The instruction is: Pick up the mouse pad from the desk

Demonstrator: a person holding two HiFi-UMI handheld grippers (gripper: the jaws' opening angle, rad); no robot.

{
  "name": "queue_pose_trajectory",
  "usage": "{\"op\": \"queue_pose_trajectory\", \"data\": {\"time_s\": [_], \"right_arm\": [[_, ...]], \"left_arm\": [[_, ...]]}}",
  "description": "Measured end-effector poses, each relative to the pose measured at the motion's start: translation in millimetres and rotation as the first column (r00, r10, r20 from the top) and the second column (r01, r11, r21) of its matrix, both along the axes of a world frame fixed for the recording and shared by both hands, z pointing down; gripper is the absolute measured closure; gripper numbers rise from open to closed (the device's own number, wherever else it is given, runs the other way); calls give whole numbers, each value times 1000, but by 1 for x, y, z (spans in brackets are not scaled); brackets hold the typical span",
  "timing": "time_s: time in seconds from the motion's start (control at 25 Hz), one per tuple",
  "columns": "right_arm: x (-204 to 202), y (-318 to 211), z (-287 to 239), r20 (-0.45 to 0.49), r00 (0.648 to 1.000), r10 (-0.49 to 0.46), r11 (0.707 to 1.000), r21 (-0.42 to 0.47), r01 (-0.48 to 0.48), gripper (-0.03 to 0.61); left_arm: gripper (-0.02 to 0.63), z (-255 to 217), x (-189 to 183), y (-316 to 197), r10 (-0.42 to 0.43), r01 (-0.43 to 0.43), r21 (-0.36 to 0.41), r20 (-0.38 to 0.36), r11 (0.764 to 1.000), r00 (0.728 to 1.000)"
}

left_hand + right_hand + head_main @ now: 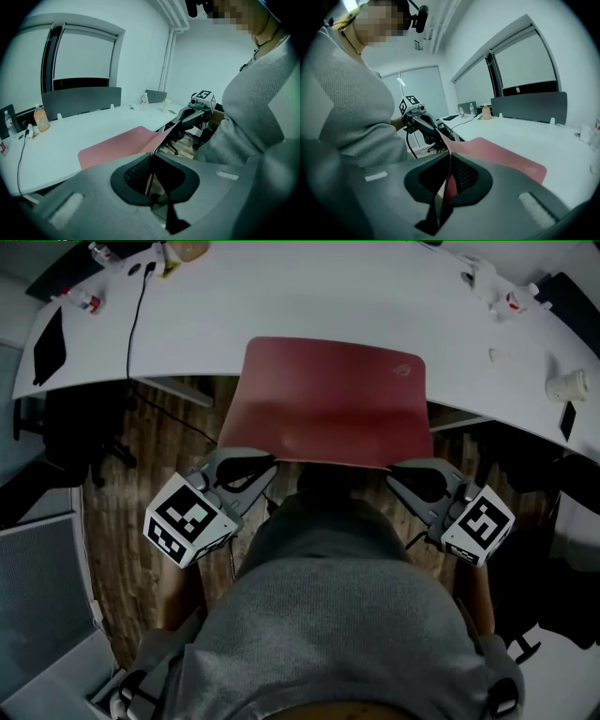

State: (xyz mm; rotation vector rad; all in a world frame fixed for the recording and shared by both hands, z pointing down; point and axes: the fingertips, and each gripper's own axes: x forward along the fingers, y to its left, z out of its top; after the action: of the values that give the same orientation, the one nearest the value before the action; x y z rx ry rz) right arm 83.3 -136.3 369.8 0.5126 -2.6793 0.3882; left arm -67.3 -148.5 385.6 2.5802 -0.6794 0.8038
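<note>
- The left gripper point(151, 165) is clenched on the near left corner of the flat red rectangular mouse pad point(328, 399). The thin edge is pinched between its ribbed jaw faces.
- The right gripper point(447, 174) grips the mouse pad the same way. Its jaws are closed on the near right corner.
- Between the two grippers, the mouse pad's near edge hangs in the air, clear of the desk, just in front of the person's grey knitted sweater point(347, 615).
- Below both grippers lies a brown wood-plank floor point(159, 446).
- Ahead of the grippers, the far part of the mouse pad rests on the curved white desk point(281, 306). A small logo marks the pad's far corner on the right gripper's side.
- Beyond the pad, on the left gripper's side, a thin black cable point(141, 306) runs across the desk.
- Farther out that way, a bottle of orange liquid point(41, 118) stands on the desk beside a grey divider panel point(79, 101).
- Far off on the right gripper's side, a white paper cup point(567, 385) sits on the desk.
</note>
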Motion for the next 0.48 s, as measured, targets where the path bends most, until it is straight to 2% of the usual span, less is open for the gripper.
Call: {"op": "queue_pose_trajectory", "data": {"time_s": [0.16, 0.48], "right_arm": [[1, 19, 18, 6, 1000, -22, 995, -100, 23, 561], [2, 50, 41, 17, 998, -64, 964, -259, 66, 561]], "left_arm": [[591, 16, 0, 18, 39, -37, -64, 24, 997, 999], [594, 38, 4, 46, 98, -94, -197, 8, 976, 995]]}}
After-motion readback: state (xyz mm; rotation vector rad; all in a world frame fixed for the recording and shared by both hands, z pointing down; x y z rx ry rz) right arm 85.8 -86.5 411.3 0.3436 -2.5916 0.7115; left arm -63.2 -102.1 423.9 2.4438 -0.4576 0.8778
